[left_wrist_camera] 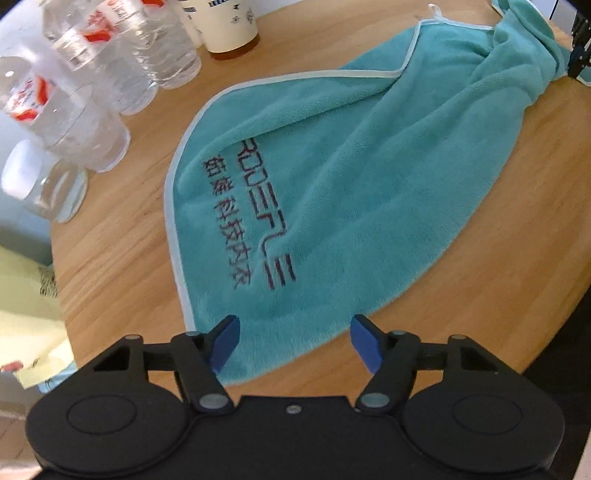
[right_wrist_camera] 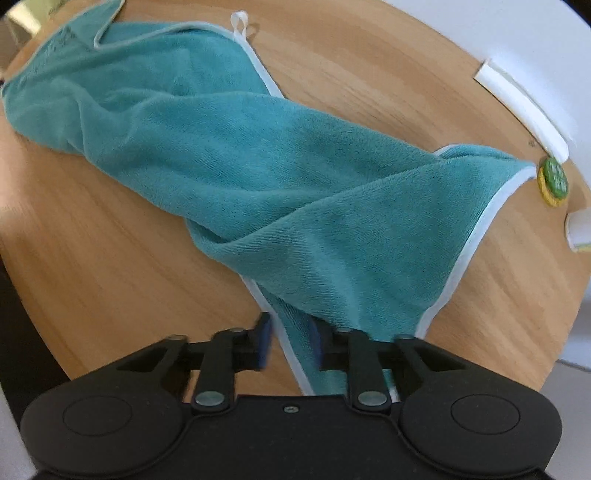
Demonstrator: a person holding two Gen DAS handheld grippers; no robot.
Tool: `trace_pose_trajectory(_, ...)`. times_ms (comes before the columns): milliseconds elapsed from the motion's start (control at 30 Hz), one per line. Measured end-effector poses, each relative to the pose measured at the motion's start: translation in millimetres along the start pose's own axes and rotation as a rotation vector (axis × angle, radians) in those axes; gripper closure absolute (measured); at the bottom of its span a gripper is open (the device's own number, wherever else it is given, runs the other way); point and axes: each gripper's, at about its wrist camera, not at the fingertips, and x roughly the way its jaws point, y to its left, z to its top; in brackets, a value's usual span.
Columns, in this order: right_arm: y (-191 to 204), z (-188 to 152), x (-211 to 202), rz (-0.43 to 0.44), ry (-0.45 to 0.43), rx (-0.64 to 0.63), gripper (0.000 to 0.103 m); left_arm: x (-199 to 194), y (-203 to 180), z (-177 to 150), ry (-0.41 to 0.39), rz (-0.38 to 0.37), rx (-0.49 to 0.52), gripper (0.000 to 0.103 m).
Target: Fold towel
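Observation:
A teal towel with a pale border and dark printed lettering lies rumpled on a round wooden table. My left gripper is open, its blue pads on either side of the towel's near corner, just above it. In the right wrist view the towel runs twisted across the table. My right gripper has its jaws partly closed around the towel's near white-edged corner, which passes between the pads. The right gripper also shows at the far right of the left wrist view.
Several clear water bottles and paper cups stand at the table's far left. A small jar sits near the left edge. A green and yellow round item and a white strip lie at the right rim.

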Motion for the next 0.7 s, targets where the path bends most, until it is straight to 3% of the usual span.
trace_pose_trajectory(100,3.1,0.3,0.1,-0.012,0.014,-0.027,0.098,4.1,-3.5,6.8,-0.017,-0.005,0.036,0.055)
trace_pose_trajectory(233,15.4,-7.1,-2.7,0.015,0.031,-0.065,0.098,7.6,-5.9,15.3,-0.022,-0.034,0.036,0.095)
trace_pose_trajectory(500,30.3,-41.6,-39.5,0.113,-0.038,-0.032,0.099,11.7,-2.8,26.0,-0.015,-0.035,-0.008,0.099)
trace_pose_trajectory(700,37.1,-34.7,-33.4,0.084,-0.052,-0.028,0.098,3.4,-21.7,29.0,-0.024,-0.006,0.100,0.094)
